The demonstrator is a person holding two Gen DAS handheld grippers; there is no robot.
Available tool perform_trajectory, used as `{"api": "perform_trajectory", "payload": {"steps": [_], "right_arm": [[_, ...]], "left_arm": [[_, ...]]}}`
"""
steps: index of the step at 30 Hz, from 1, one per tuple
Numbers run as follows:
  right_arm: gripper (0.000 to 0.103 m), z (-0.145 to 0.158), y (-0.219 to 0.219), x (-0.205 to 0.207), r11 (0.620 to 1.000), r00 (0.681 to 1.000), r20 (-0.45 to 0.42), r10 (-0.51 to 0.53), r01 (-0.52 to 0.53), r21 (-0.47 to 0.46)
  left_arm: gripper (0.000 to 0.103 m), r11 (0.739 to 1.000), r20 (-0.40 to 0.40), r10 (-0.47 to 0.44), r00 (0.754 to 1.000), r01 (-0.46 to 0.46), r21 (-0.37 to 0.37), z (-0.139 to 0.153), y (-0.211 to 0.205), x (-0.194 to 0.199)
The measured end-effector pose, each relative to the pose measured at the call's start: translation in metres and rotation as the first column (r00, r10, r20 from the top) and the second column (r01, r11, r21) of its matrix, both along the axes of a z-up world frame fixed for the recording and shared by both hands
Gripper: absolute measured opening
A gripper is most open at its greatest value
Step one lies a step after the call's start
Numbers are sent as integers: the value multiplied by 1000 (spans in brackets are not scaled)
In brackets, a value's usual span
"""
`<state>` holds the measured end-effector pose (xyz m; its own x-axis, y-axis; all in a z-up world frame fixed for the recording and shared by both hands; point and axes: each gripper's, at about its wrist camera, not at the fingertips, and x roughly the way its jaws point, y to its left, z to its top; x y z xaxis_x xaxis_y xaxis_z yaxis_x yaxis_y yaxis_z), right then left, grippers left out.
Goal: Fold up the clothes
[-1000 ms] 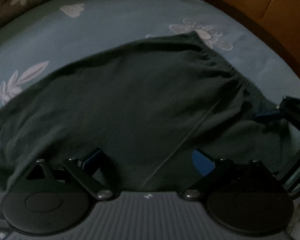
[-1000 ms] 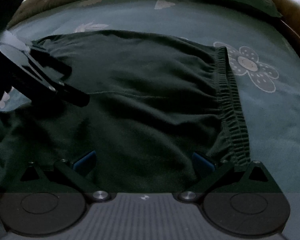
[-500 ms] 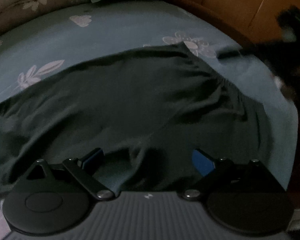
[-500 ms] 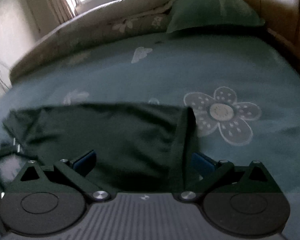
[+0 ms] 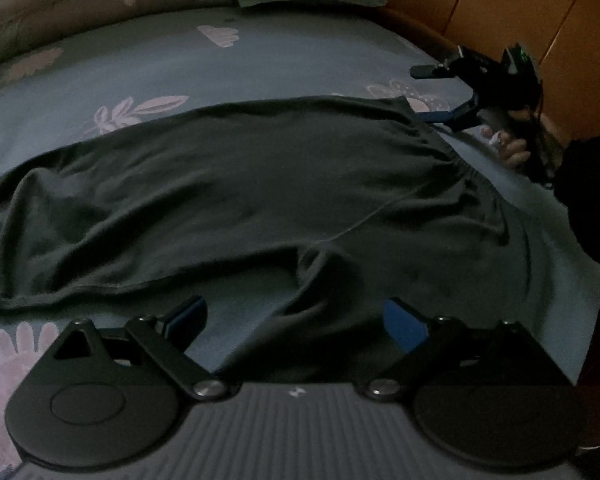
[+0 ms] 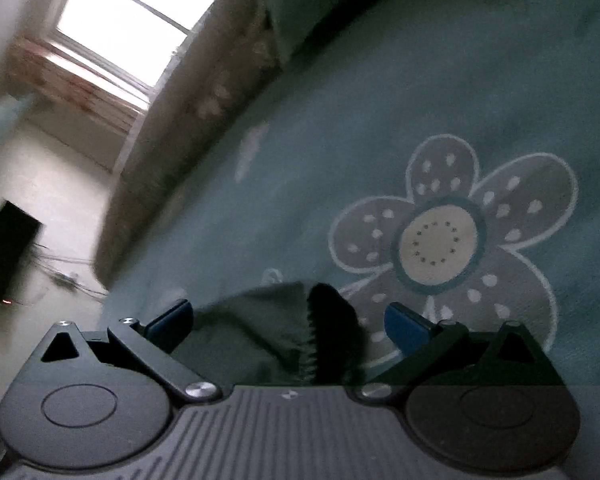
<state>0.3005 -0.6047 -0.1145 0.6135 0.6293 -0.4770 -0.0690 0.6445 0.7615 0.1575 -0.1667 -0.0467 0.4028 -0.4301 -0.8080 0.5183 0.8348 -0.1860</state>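
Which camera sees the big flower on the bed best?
The right wrist view: the big flower fills it, petals and dotted centre clear. The left wrist view shows only a small part of it, beyond the dark trousers, partly hidden by the right tool.

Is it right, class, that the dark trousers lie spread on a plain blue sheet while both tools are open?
Not quite. The sheet is not plain: it has a flower print, shown clearly in the right wrist view. The rest holds: the dark trousers lie spread on it, and the left tool and right tool are both open.
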Motion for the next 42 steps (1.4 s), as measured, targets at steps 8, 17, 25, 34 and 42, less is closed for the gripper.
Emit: {"api": "perform_trajectory", "payload": {"steps": [8,17,25,34,42], "right_arm": [[103,-5,19,31,995,996,25,90,-91,36],[103,-1,18,-1,981,982,12,191,-191,29],[103,-5,30,44,982,982,32,187,-188,27],[89,-8,9,24,966,966,-4,257,-256,44],[30,-16,7,41,983,983,-27,180,-180,-32]], "left_arm": [[94,1000,-8,-26,1000,26,-11,-2,-14,0],[94,1000,-21,-7,1000,7,-14,-5,-10,6],[94,1000,-31,-23,999,23,-8,-11,-16,8],[94,1000,-57,23,998,-24,-19,-17,1,14],[94,999,-51,-21,998,19,-36,-16,-6,12]]}}
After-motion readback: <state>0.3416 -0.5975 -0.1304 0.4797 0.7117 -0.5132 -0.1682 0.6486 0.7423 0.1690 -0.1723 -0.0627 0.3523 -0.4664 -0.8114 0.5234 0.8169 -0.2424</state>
